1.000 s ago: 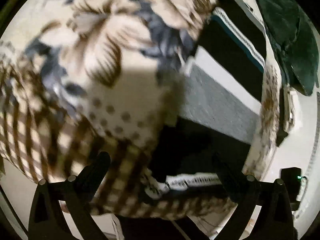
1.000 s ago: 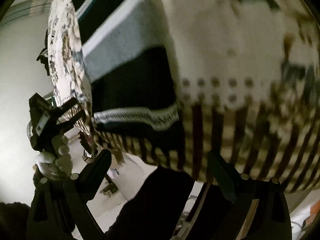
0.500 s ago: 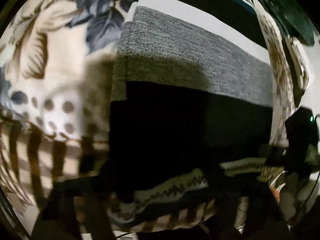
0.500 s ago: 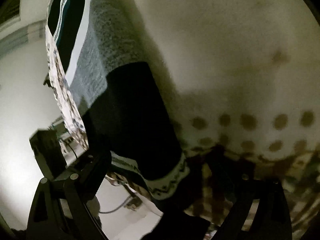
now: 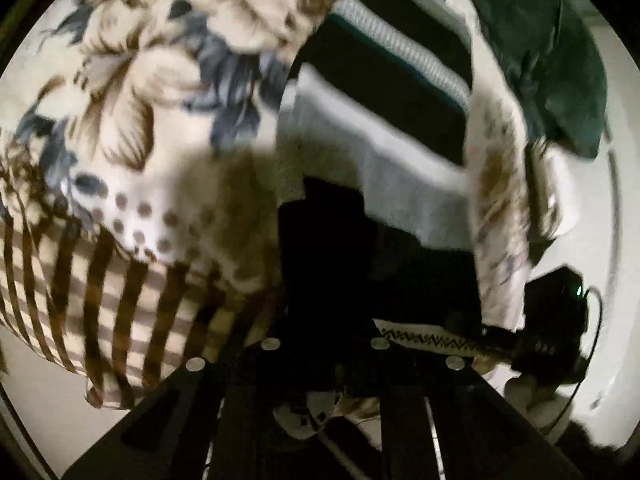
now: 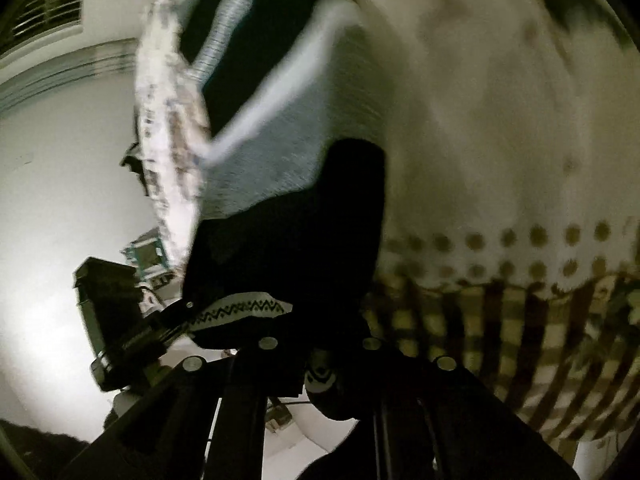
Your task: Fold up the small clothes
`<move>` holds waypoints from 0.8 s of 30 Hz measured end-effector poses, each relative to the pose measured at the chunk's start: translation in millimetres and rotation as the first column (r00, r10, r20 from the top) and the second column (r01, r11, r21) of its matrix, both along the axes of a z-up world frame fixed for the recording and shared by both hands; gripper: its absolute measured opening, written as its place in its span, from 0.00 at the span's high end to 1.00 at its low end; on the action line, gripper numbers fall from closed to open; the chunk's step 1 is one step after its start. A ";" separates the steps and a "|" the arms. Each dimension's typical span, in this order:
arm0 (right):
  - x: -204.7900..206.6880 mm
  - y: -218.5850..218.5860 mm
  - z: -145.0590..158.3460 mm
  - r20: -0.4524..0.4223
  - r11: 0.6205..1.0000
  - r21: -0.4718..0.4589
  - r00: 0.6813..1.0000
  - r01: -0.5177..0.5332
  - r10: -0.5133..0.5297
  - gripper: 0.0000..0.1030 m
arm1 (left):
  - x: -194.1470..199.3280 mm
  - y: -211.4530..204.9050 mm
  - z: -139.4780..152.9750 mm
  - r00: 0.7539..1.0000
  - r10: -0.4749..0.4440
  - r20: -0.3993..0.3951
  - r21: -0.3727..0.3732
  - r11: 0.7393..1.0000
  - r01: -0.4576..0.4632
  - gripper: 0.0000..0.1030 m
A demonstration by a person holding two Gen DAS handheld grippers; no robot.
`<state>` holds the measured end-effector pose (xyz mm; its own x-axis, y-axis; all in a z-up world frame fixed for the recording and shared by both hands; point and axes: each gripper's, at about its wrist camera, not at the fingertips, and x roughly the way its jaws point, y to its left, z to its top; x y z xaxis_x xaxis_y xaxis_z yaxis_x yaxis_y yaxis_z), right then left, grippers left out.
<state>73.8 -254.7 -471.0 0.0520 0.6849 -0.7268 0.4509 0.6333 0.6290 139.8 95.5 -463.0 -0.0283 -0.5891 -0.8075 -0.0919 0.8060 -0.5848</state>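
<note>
Both grippers at the sweater's hem.
Left gripper (image 5: 324, 344) and right gripper (image 6: 316, 344) each pinch the striped sweater (image 5: 376, 184) over the cloth (image 5: 132, 128).

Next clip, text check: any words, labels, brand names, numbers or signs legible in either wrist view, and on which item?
None can be read in either view.
Striped knit garment: its white hem band carries only a black zigzag pattern, no letters.
Floral cloth: flowers, dots and brown stripes, no writing.
Dark device near the right tongs: one green light, any marking too blurred to read.
Round white piece between the right tongs: a dark mark, too blurred to read.
</note>
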 end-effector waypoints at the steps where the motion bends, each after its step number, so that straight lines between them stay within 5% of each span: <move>1: 9.4 -0.7 12.5 0.026 1.000 0.007 1.000 0.009 -0.009 0.90 | 9.0 2.5 7.0 1.000 0.024 0.005 -0.027 0.999 -0.023 0.91; 7: 91.9 -13.2 69.6 0.172 0.996 0.039 0.981 0.080 -0.086 0.90 | 87.0 1.6 40.2 0.989 0.142 0.046 -0.174 0.976 -0.132 0.91; 13: 212.2 -31.2 98.7 0.306 0.991 0.017 0.943 0.134 -0.133 0.90 | 200.6 -32.2 58.3 0.973 0.187 0.135 -0.227 0.962 -0.153 0.91; 18: 316.0 -61.2 83.5 0.311 0.982 0.011 0.932 0.191 -0.184 0.90 | 290.0 -37.9 50.4 0.969 0.209 0.132 -0.258 0.951 -0.170 0.89; 21: 367.7 -89.4 56.2 0.240 0.963 0.051 0.932 0.266 -0.271 0.87 | 343.6 -39.5 27.6 0.969 0.240 0.051 -0.341 0.917 -0.209 0.86; 24: 408.4 -118.8 33.0 0.195 0.916 0.126 0.896 0.380 -0.399 0.83 | 388.4 -42.6 4.0 0.965 0.260 -0.018 -0.406 0.880 -0.245 0.83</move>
